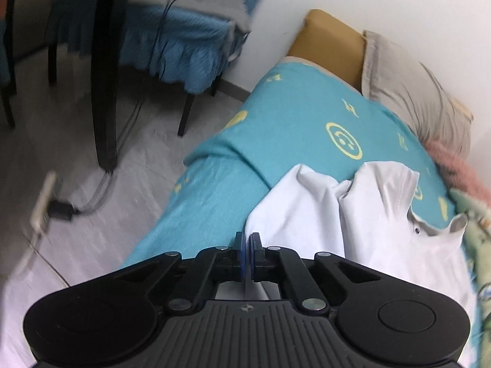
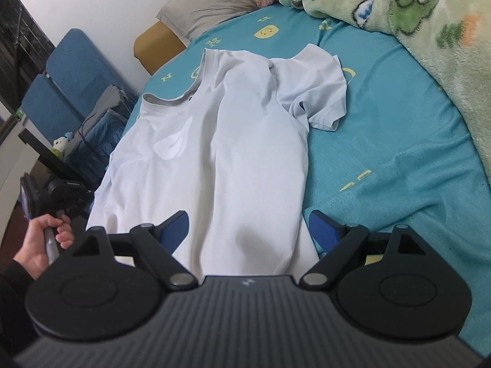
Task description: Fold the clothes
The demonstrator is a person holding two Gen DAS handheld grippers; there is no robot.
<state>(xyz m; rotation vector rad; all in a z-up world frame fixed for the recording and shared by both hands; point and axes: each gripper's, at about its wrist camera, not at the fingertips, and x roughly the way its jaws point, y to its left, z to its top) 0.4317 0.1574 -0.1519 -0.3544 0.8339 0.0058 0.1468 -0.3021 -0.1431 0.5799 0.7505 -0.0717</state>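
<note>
Fabric of the white T-shirt (image 2: 233,141) lies spread on your teal bed sheet (image 2: 399,141), collar toward the grey pillow (image 2: 211,3). Your left gripper (image 1: 247,245) has its fingers pinched shut on the shirt's edge. Your right gripper (image 2: 248,230) hovers with fingers spread wide over the hem.

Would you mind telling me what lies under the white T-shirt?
The T-shirt lies on a teal bedsheet with yellow prints, which shows all around it. What the sheet covers beneath is hidden.
</note>
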